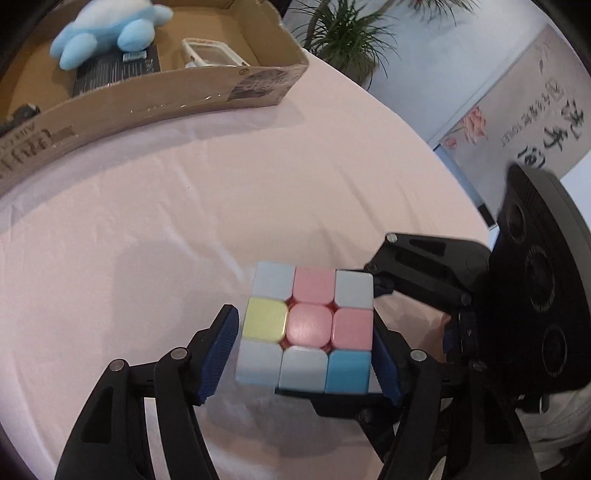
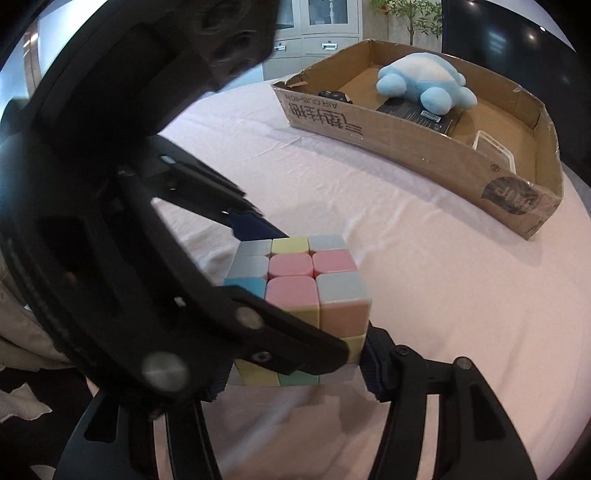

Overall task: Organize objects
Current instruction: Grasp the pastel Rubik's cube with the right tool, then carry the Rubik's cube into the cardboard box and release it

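Note:
A pastel puzzle cube (image 1: 308,325) (image 2: 295,280) sits low over the pink tablecloth (image 1: 147,240); I cannot tell whether it rests on the cloth. My left gripper (image 1: 303,332) straddles it: the right blue pad (image 1: 386,363) lies against the cube, while the left pad (image 1: 219,350) stands a small gap away. My right gripper (image 2: 295,369) comes in from the other side with its pads against two opposite lower faces. One right finger (image 2: 373,358) shows plainly. The other is partly hidden behind the left gripper's finger (image 2: 288,339).
A shallow cardboard box (image 1: 147,99) (image 2: 406,144) stands at the far side. It holds a blue plush turtle (image 1: 107,29) (image 2: 424,81), a flat black pack (image 2: 417,110), a white frame (image 1: 210,51) and a small dark object (image 2: 334,96). Plants (image 1: 340,33) stand beyond the round table's edge.

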`<state>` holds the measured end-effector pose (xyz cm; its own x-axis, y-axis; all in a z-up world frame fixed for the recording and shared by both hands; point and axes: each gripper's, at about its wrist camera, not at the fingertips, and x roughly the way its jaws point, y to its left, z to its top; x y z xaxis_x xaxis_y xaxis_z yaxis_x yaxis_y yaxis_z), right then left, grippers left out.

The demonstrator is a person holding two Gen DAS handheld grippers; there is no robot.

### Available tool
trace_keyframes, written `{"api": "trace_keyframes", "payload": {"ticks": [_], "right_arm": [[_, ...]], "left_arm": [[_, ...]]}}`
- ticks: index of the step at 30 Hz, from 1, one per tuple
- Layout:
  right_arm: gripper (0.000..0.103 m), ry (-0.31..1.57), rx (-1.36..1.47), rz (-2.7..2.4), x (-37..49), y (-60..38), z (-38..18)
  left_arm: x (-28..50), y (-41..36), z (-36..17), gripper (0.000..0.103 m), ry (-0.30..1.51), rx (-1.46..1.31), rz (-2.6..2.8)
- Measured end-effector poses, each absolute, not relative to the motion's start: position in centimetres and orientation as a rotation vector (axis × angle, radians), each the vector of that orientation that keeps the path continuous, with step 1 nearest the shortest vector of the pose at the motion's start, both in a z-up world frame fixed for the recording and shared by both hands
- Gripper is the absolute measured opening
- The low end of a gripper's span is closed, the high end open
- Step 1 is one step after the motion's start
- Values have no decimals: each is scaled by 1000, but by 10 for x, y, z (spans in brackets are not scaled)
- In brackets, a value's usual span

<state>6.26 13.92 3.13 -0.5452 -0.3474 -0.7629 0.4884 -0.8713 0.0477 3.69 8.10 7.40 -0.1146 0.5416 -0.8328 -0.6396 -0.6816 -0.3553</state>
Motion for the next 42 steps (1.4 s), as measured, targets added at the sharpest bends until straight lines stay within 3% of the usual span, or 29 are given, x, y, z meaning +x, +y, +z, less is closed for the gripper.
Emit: {"api": "trace_keyframes", "payload": {"ticks": [5,7,42], "right_arm": [[55,228,1166,-2404,67,138,27],[55,197,1177,-2404,69,141,27],[57,82,1165,-2437,91,156,26]], "left_arm": [[41,58,80,67,107,-1286,1899],[39,52,78,62,61,-1279,1874],[47,52,69,64,49,-1231,1905]]}}
